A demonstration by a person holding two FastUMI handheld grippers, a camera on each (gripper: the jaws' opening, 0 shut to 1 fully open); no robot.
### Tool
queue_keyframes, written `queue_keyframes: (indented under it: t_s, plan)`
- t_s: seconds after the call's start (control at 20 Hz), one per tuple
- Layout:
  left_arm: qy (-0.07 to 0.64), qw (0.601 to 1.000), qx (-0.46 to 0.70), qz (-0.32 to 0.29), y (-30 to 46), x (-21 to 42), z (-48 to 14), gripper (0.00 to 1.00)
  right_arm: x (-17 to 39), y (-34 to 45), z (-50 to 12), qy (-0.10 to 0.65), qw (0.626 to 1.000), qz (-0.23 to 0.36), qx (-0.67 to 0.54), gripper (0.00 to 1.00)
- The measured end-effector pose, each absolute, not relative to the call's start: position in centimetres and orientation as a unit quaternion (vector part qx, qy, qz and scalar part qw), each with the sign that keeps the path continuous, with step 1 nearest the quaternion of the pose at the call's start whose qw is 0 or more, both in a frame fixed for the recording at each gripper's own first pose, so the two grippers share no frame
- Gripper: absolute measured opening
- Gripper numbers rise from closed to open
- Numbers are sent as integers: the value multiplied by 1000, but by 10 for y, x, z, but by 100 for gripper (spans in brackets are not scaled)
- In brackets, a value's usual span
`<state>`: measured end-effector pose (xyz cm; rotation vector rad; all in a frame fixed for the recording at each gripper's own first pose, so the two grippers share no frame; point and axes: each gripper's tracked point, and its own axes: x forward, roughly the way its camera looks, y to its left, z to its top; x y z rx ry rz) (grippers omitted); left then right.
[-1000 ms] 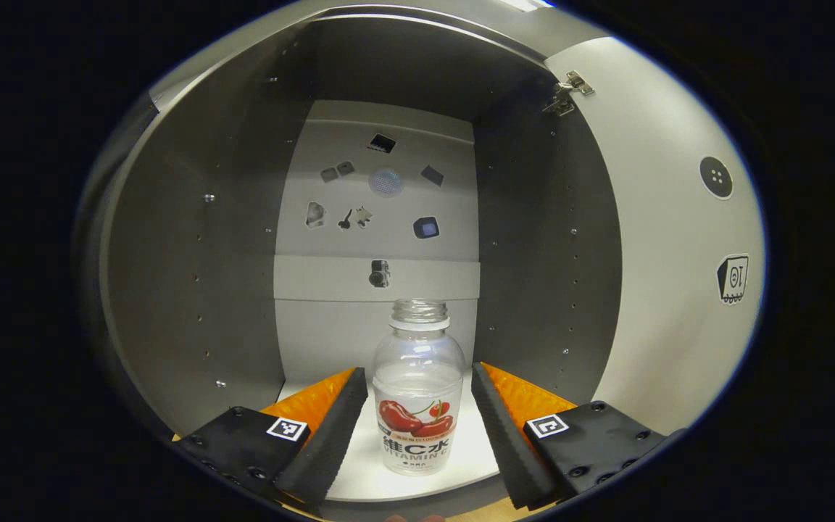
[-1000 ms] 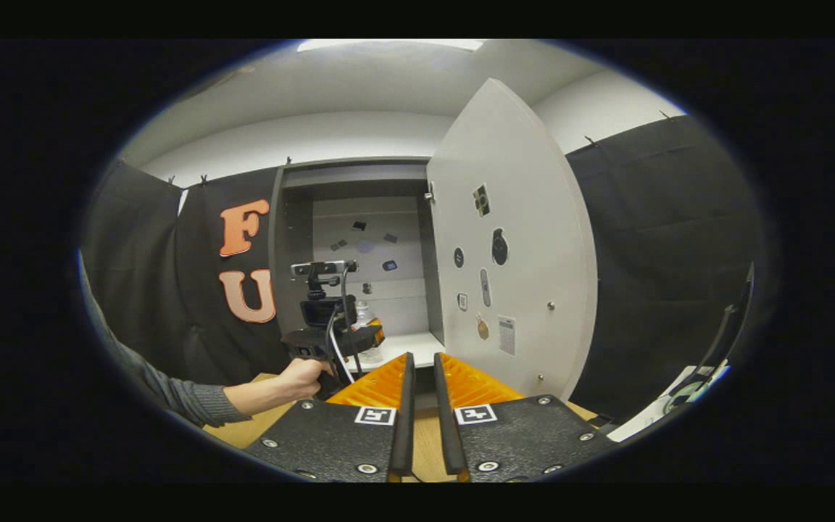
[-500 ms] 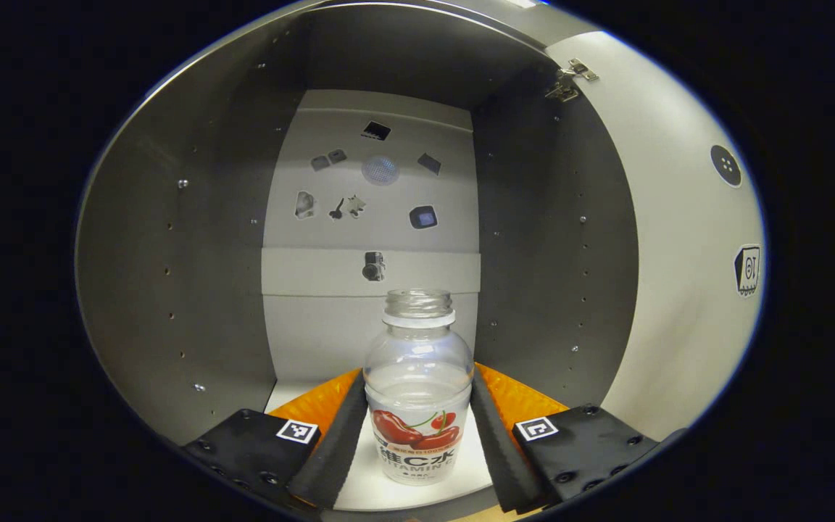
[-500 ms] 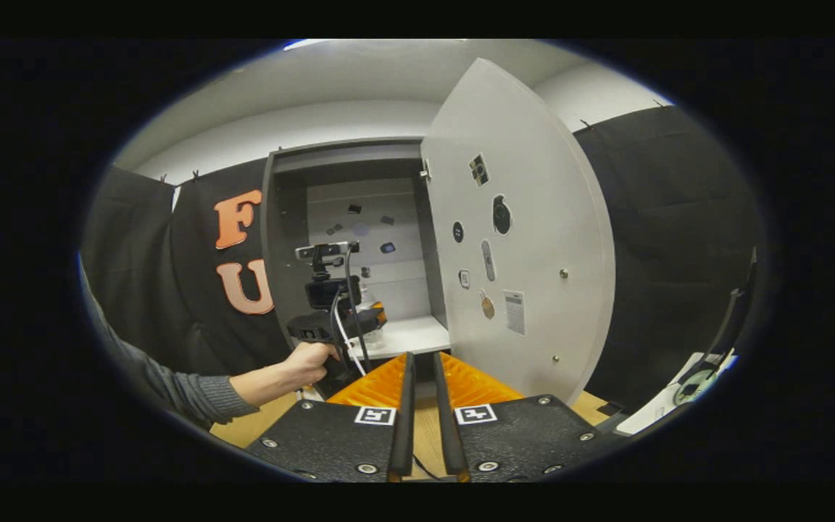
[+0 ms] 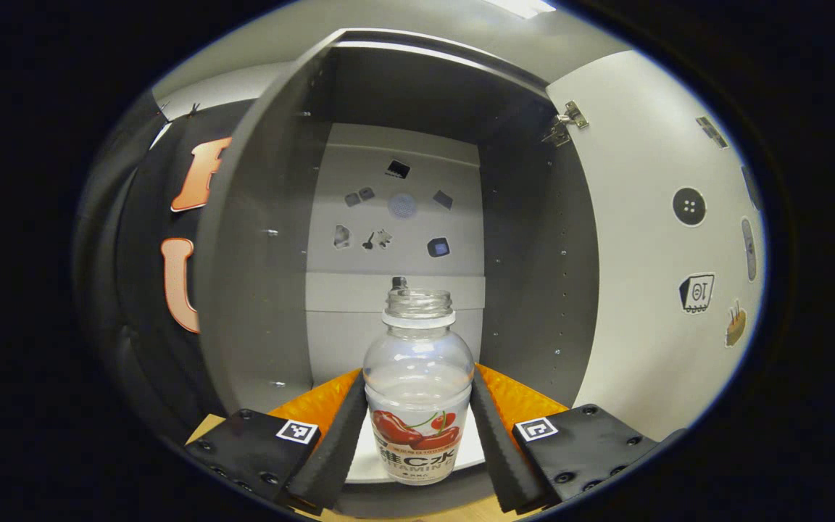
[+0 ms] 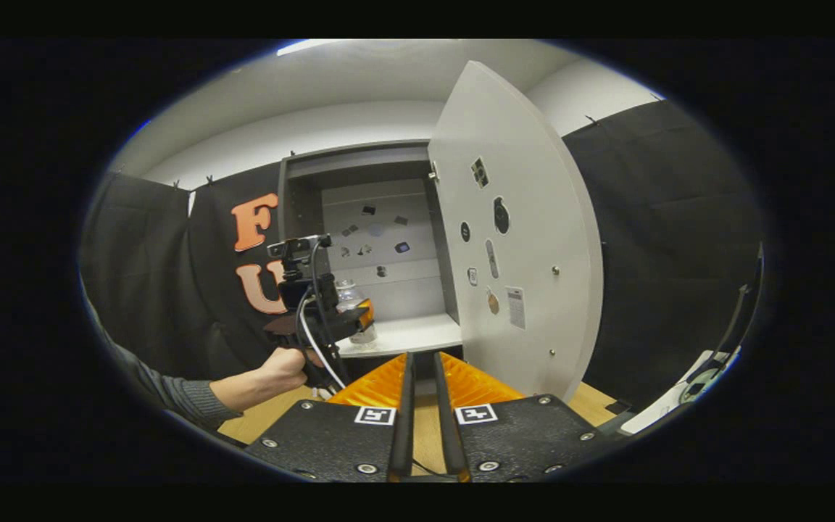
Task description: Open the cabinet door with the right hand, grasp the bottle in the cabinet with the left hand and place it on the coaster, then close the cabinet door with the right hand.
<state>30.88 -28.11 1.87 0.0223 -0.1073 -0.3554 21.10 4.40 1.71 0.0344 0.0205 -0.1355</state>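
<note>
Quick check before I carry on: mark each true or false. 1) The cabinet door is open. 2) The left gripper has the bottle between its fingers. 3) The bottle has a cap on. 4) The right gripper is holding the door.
1) True: the cabinet door stands swung open.
2) True: the left gripper is shut on the bottle.
3) False: the bottle's neck is open, with no cap.
4) False: the right gripper is shut, empty, apart from the door.
</note>
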Motion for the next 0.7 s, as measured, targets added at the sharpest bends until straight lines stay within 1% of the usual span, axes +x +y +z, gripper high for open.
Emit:
queue_keyframes:
  t_s: [0.25,0.7]
  plan:
    - [-47,986,12,-160,-241,252,6,85,200,53,13,15,999,-35,21,16]
    - [-16,992,0,-127,-170,181,-57,84,182,75,-13,47,998,12,32,16]
